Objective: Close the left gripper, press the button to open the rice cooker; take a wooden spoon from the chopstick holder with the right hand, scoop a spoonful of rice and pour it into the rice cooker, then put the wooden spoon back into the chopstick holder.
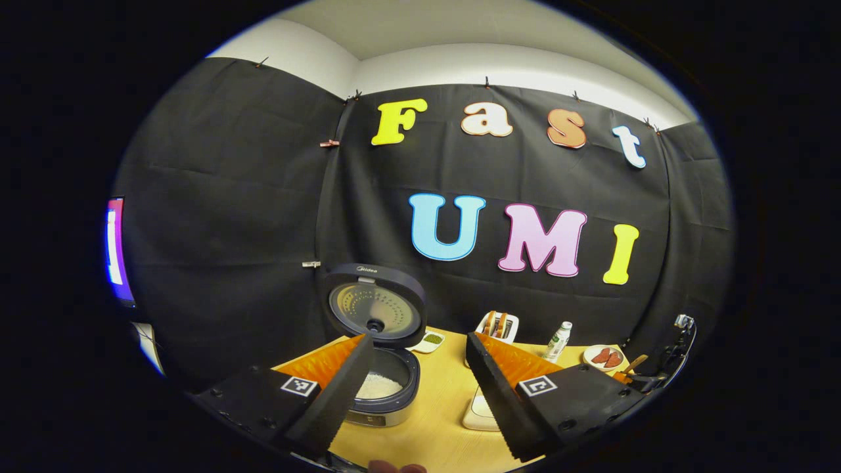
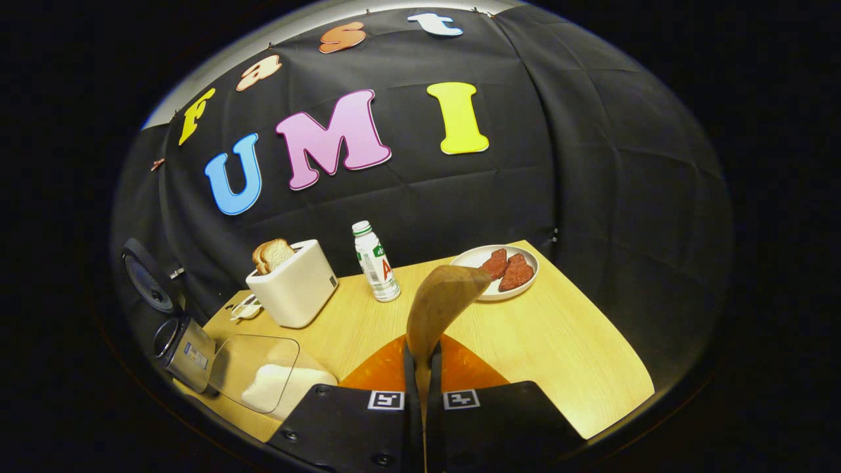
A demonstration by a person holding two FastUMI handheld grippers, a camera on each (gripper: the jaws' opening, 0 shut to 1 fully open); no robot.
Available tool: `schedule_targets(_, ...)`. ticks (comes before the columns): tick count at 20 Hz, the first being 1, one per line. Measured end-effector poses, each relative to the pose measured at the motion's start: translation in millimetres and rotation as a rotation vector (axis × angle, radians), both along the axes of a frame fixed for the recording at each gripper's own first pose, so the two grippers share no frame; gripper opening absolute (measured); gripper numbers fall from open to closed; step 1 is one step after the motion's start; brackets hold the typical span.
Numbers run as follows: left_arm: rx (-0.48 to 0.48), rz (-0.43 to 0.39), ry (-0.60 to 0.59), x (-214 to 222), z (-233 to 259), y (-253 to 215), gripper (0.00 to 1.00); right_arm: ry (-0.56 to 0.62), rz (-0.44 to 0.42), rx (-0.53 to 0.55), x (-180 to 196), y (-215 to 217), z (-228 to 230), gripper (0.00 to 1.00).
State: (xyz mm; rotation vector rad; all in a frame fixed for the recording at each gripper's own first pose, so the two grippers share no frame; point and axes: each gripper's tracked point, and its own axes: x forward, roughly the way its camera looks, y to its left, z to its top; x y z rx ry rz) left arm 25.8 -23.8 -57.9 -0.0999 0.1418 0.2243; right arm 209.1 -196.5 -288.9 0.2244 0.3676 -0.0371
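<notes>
Right gripper [image 2: 422, 368] clamps the wooden spoon [image 2: 439, 309], bowl apparently empty; left gripper [image 1: 414, 387] gapes; swing toward nine o'clock, rice cooker [image 2: 184, 348] open, and dip into the rice tub [image 2: 269, 381] level.

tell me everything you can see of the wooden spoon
The light brown wooden spoon is clamped by its handle between both fingers of the right tool, which is shut on it. Its smooth oval bowl rises ahead of the fingers, tilted a little right, above the pale wooden table. I cannot tell whether the bowl carries rice. Nothing else touches it.
</notes>
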Motion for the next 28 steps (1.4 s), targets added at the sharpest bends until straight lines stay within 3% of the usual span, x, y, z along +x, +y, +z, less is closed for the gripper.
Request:
schedule_targets(6, -0.003, -0.010, -0.022, -5.8, -3.8, 24.0, 0.95, -0.052, -0.017, -0.012, -4.1, 20.4, 73.0, 0.07)
schedule_targets(12, 0.015, -0.065, -0.027, -10.9, -5.2, 51.6, 0.95, -0.078, 0.072, 0.028, -11.8, 132.3, 118.8, 0.06)
schedule_targets(15, 0.000, -0.080, -0.026, -15.1, -8.3, 64.4, 0.95, -0.056, 0.162, -0.009, -15.1, 192.7, 104.6, 0.07)
schedule_targets(18, 0.002, -0.095, -0.021, -21.0, -10.7, 76.6, 0.95, -0.017, 0.213, -0.098, -15.2, 225.6, 71.0, 0.07)
schedule_targets(23, -0.022, -0.109, -0.003, -32.4, -19.3, 92.9, 0.95, 0.078, 0.250, -0.297, -11.5, 239.5, -1.9, 0.07)
schedule_targets(28, -0.032, -0.110, 0.015, -39.2, -25.4, 113.5, 0.95, 0.097, 0.248, -0.501, -8.2, 240.9, -30.9, 0.07)
